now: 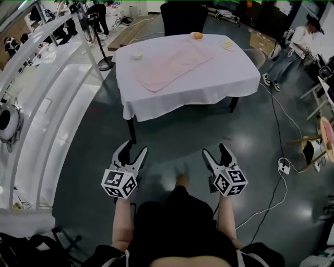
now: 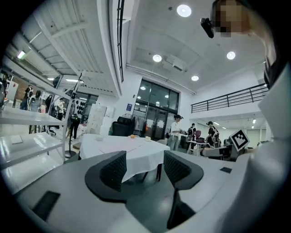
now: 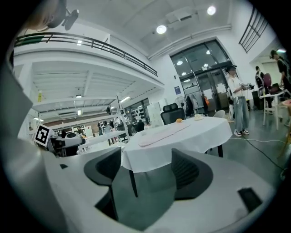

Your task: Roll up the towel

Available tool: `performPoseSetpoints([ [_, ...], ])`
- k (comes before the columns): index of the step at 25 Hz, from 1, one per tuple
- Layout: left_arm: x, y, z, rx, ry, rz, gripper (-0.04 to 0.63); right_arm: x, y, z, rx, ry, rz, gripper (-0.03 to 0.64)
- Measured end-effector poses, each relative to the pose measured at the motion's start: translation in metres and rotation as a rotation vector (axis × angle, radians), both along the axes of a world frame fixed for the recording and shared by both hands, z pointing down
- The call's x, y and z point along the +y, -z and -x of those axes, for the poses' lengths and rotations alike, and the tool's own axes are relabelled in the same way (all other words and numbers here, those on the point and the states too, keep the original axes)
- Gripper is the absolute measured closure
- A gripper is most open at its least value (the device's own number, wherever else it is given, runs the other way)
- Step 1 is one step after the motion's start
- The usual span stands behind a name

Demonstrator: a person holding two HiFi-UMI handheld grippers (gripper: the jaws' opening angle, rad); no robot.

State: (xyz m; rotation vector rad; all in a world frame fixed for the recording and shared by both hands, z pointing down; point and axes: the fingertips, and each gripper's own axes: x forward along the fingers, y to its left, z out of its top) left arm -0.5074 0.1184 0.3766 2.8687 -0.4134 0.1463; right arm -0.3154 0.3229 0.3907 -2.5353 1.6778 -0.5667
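- Left gripper [image 1: 133,148]: jaws apart with nothing between them. I read it as held low over the dark floor [image 1: 177,130], pointing toward the table [image 1: 209,88] and well apart from it.
- Right gripper [image 1: 215,149]: jaws also apart and empty, level with the left gripper and pointing the same way.
- Towel [image 1: 169,62]: pale pink, spread flat and not yet rolled. It lies diagonally across the middle of the table, well apart from both grippers.
- Table: covered with a white cloth that hangs over the edges, with dark legs showing below.
- Orange item [image 1: 198,35]: small and round, at the far edge of the table just beside the towel's far end. I cannot tell what it is.
- White dish [image 1: 137,55]: small, near the table's left corner, beside the towel.
- Pale plate [image 1: 227,45]: on the far right part of the table.
- Dark chair [image 1: 182,15]: behind the table.
- Person [image 1: 292,47]: standing to the right of the table.
- White cable [image 1: 276,120]: trailing over the floor at right.
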Motion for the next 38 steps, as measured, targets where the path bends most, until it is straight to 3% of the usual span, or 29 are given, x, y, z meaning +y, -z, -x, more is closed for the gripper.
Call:
performPoseSetpoints([
  [7,-0.015,-0.001,-0.062,0.000,0.048,0.001,0.333,-0.023,0.007,-0.078,0.013,0.038,-0.007,0.256],
  [15,-0.031,0.001,-0.110,0.029,0.093,-0.009,0.333,-0.039,0.004,-0.131,0.032,0.077,-0.005,0.256],
  [22,-0.021,-0.020,-0.140,0.019,0.093,0.011,0.333,-0.036,-0.015,-0.159,0.009,0.083,0.003,0.256],
  [29,-0.030,-0.045,-0.145,-0.018,0.111,0.065,0.333,-0.048,-0.041,-0.164,-0.031,0.103,0.046,0.256],
  [38,-0.069,-0.050,-0.210,-0.043,0.069,0.054,0.333,-0.083,-0.051,-0.216,-0.055,0.083,0.052,0.256],
])
